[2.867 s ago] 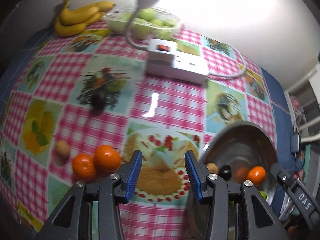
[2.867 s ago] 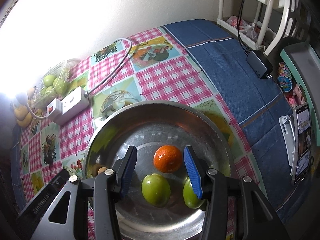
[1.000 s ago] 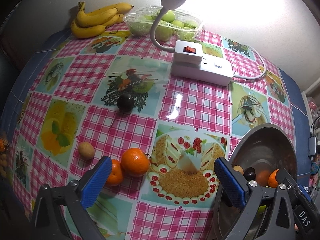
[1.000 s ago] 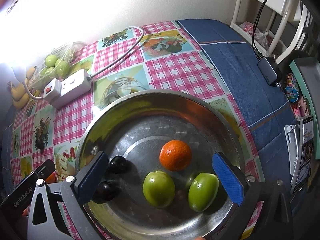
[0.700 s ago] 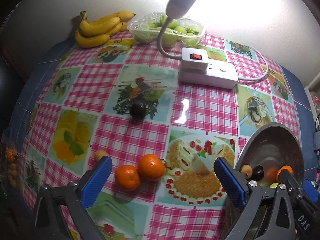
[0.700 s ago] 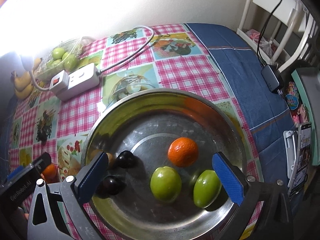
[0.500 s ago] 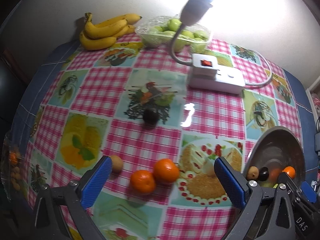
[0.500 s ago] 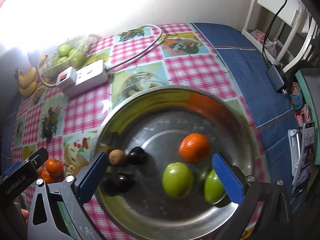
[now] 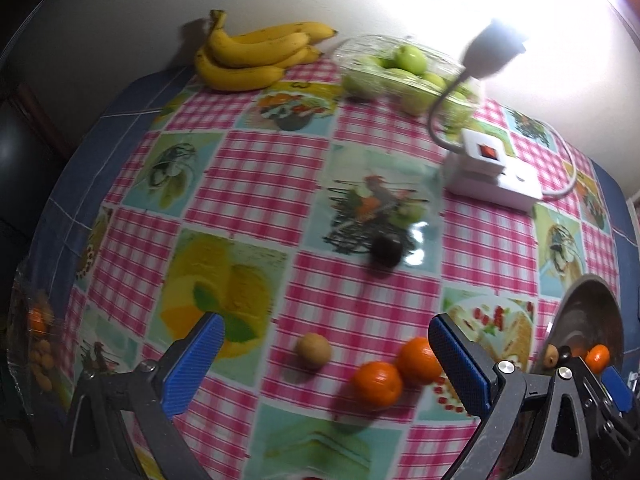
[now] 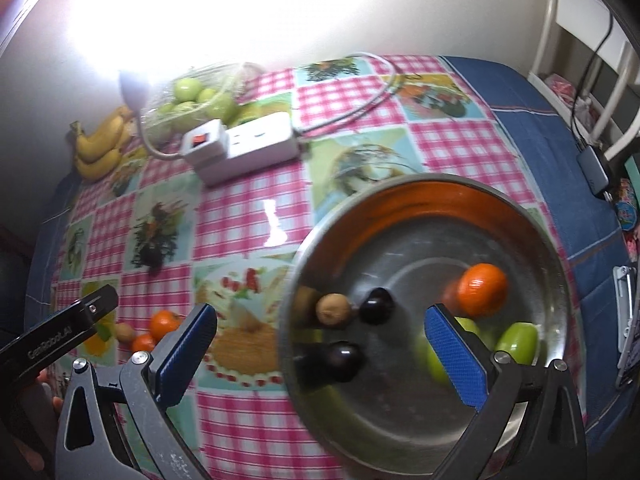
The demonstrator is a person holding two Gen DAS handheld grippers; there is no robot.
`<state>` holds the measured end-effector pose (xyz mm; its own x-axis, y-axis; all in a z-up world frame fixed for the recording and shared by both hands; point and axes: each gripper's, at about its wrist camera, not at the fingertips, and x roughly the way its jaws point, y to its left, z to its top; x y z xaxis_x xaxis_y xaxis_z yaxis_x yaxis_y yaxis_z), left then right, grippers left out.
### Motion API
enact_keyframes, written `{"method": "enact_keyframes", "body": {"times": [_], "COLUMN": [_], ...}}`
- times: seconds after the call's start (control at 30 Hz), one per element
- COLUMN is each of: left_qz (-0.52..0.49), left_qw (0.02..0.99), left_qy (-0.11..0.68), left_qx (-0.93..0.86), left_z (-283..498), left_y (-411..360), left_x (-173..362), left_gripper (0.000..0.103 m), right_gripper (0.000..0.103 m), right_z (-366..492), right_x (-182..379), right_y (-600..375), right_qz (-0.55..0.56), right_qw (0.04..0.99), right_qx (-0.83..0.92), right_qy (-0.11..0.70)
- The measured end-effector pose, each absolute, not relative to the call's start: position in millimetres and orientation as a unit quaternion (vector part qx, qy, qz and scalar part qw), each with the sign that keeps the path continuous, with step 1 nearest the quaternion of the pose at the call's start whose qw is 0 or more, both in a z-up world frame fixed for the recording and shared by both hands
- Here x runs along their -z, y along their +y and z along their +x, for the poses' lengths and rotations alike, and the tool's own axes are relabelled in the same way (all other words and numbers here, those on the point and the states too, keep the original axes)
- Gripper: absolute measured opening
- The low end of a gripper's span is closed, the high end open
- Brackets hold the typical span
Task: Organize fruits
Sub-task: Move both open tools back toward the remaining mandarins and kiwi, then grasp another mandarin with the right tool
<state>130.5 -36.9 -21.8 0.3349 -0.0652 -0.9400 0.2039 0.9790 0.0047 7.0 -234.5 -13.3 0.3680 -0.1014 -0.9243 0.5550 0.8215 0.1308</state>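
Observation:
A steel bowl [image 10: 400, 200] holds an orange [image 10: 482, 284], two green fruits [image 10: 516, 342], two dark plums [image 10: 376, 306] and a small brown fruit [image 10: 333, 310]. My right gripper [image 10: 320, 354] hangs wide open above the bowl's left rim, with nothing in it. On the checked tablecloth lie two oranges [image 9: 378, 378], a small brown fruit [image 9: 314, 350] and a dark plum [image 9: 386, 251]. Wide open and empty as well, my left gripper [image 9: 326, 360] hovers over the brown fruit and the oranges. The bowl [image 9: 592, 300] shows at the right edge of the left wrist view.
At the back by the wall lie a bunch of bananas [image 9: 256, 56] and a clear tray of green apples [image 9: 404, 70]. A white power strip [image 9: 492, 172] with a gooseneck lamp [image 9: 496, 46] stands nearby. A phone and charger lie on the blue cloth [image 10: 560, 152] at right.
Both grippers opened wide, then drew back and swung left. The bowl now sits to the right in the right wrist view; the loose fruits lie between the left fingers.

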Motion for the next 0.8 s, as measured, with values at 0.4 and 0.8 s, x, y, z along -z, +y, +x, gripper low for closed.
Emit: {"method": "enact_keyframes", "body": {"times": [0.4,0.8], "left_qz": [0.015,-0.046], "left_qw": [0.819,0.800], "left_qy": [0.572,0.595], "left_qx": [0.043,0.059], "left_z": [154.0,160.3], "left_y": [23.2,36.5], "left_x": [18.5,32.3], "left_gripper": [0.103,0.103], "right_gripper": [0.103,0.103], "right_z": [38.9,65.4], "right_x": [16.3,36.8], "right_y": [-186.9,-146.5], "right_qz": [0.211,0.212], "right_qw": [0.807,0.795], "right_qx": [0.150,0.107], "right_qy": [0.532,0.558]}}
